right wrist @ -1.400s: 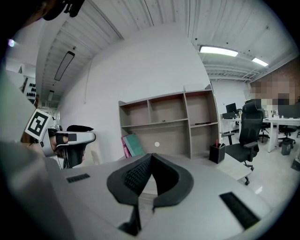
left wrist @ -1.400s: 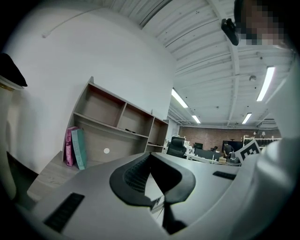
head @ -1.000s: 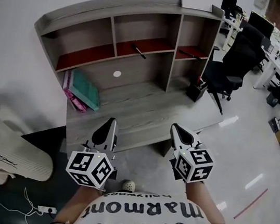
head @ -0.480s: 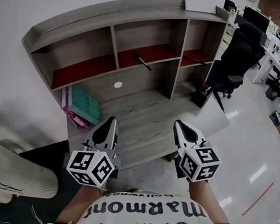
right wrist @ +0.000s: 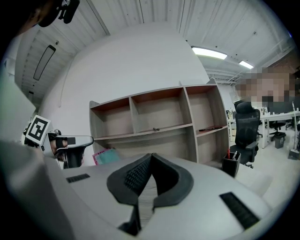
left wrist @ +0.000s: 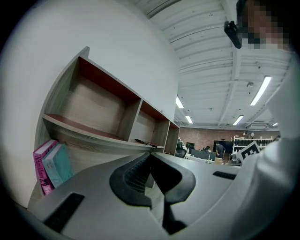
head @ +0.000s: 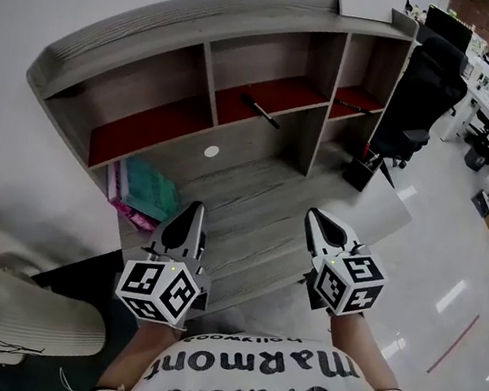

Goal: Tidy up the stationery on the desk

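Hovering side by side above the near edge of the table [head: 257, 203], the left gripper [head: 189, 218] and the right gripper [head: 321, 225] both point toward the wooden shelf unit [head: 206, 32] that stands along the table's back. Seen from its own camera, the left gripper [left wrist: 150, 153] has its fingers [left wrist: 131, 176] pressed together at the tips with nothing between them. The right gripper [right wrist: 151, 154] shows the same: fingers [right wrist: 136, 176] closed tip to tip and empty. A black pen [head: 260, 111] lies at an angle on the red-lined middle shelf, and a second pen [head: 361, 107] lies on the shelf of the right compartment. Under the left compartment, a teal and a pink book, the books [head: 145, 193], lean together on the table against the unit's left side. A black pen holder [head: 359, 171] with a few items standing in it sits at the table's right end, just beside the shelf unit. Beyond it stands a black office chair [head: 421, 98], off the table, on the glossy floor.
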Demonstrator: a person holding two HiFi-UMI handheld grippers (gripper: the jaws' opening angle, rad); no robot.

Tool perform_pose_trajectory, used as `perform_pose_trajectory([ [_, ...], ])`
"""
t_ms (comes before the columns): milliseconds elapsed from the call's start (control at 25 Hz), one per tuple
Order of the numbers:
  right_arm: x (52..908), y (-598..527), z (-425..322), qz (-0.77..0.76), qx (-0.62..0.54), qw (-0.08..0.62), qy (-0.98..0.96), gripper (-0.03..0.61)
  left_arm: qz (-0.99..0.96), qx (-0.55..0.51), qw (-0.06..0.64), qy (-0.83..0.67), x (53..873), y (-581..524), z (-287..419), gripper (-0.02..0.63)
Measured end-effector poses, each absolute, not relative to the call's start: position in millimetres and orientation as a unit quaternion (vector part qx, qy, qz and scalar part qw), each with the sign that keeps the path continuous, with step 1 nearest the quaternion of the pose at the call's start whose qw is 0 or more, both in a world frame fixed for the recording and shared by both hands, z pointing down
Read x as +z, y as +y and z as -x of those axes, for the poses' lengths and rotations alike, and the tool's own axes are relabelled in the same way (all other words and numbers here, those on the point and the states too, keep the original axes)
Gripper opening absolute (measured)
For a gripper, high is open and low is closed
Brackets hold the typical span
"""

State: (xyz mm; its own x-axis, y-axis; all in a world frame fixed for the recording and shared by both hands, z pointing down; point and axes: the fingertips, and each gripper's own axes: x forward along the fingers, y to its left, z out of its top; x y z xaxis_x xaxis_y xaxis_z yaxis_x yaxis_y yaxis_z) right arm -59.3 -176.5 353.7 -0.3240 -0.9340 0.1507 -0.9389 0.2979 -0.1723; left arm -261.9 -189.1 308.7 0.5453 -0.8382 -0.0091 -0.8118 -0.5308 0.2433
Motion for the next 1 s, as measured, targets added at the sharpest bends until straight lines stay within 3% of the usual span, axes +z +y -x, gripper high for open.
perform_pose_trajectory([
  [640, 362.2, -206.4, 67.6, -0.583, 0.132, 0.021, -0.801, 0.009, -0.874, -0.056, 0.135, -0.464, 336.4, -221.4, 270.6, 0.015],
  [1000, 324.5, -241.0, 69.6, -0.550, 0.103, 0.030, -0.828, 0.009, -0.860, -0.056, 0.140, -0.488, 341.4, -238.3, 278.0, 0.015],
])
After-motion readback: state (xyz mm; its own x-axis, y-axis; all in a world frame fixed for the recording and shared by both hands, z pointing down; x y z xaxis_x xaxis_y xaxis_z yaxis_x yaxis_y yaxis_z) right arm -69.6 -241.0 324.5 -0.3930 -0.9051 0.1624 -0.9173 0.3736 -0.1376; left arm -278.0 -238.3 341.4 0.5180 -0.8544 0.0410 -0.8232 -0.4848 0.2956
